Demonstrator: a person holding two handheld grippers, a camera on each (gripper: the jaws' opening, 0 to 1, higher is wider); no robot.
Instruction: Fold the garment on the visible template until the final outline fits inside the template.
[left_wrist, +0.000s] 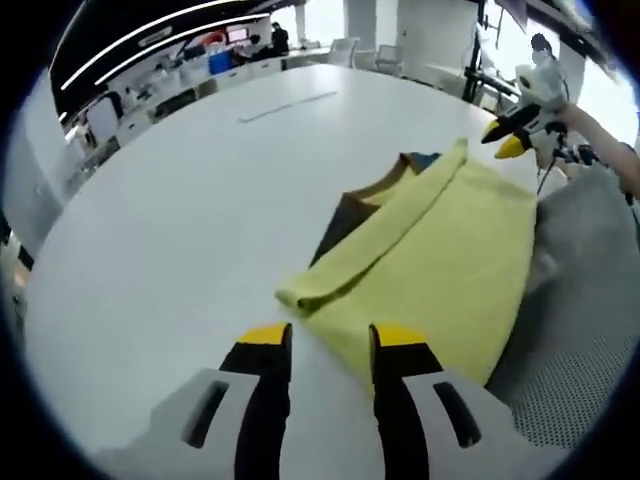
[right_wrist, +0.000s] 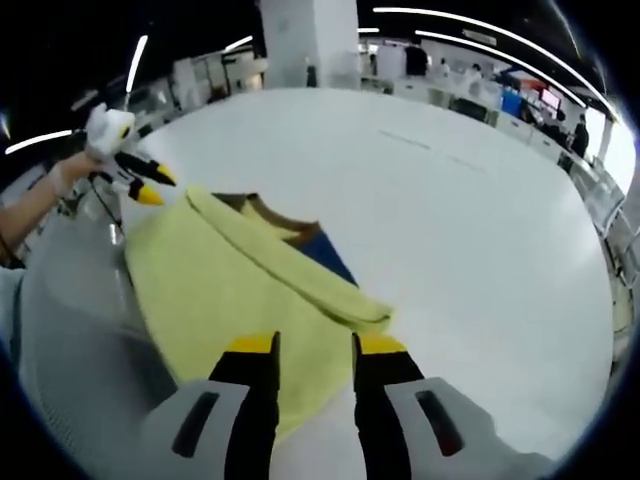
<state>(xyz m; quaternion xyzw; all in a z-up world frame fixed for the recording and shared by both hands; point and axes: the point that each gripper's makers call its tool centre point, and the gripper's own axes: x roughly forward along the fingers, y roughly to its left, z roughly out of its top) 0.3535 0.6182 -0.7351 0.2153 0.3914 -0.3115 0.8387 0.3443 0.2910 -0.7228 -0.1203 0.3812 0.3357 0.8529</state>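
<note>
On the white table (left_wrist: 180, 220), the yellow garment (left_wrist: 440, 260) lies partly folded over a dark template (left_wrist: 340, 225), whose edge shows uncovered; more folding appears left. The left gripper (left_wrist: 330, 335) and right gripper (right_wrist: 312, 343) hover narrowly parted, holding nothing.

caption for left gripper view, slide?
Open left gripper above folded yellow fabric garment on white table.

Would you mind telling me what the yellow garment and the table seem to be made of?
The yellow garment looks like soft, matte knit or fleece fabric: it folds in thick rounded rolls without shine. The table looks like smooth white laminate or painted board, faintly glossy; which one is unclear.
</note>
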